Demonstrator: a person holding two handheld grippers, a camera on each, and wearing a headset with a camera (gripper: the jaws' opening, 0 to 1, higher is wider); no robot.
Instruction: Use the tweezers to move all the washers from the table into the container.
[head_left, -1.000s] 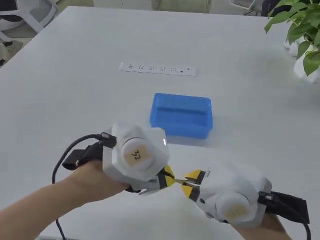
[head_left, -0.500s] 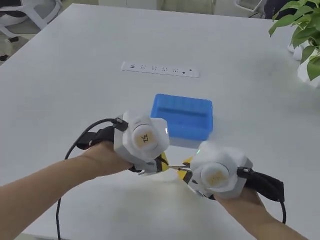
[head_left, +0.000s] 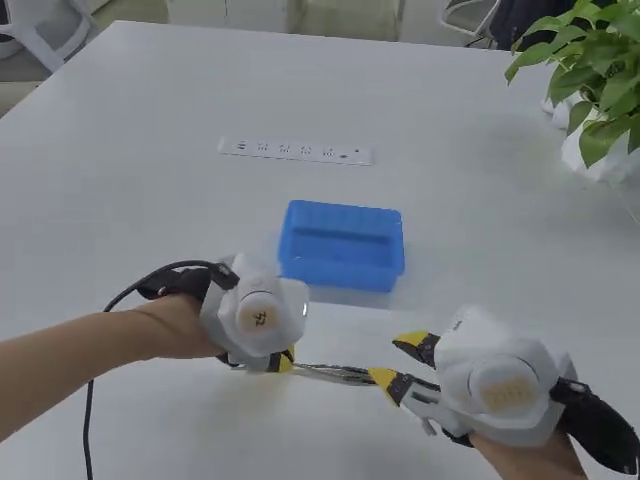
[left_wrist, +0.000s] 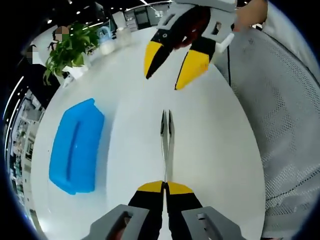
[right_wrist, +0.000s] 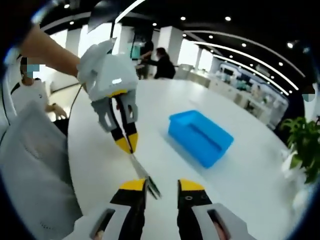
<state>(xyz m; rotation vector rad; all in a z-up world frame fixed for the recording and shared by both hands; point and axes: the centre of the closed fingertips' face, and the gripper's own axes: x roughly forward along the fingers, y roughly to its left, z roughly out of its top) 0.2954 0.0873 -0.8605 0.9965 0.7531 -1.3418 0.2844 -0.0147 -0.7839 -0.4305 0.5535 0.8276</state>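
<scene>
Both near table (left_wrist: 212, 150) edge | left claw (left_wrist: 165, 187) clamps tweezers (left_wrist: 166, 145) | right claw (right_wrist: 163, 185) parted

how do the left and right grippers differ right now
The left gripper has its jaws shut on the tweezers; the right gripper has its jaws spread. The left gripper holds the tweezers by one end; the right gripper holds nothing and sits just off their tips. Both have yellow jaw tips and white bodies.
</scene>
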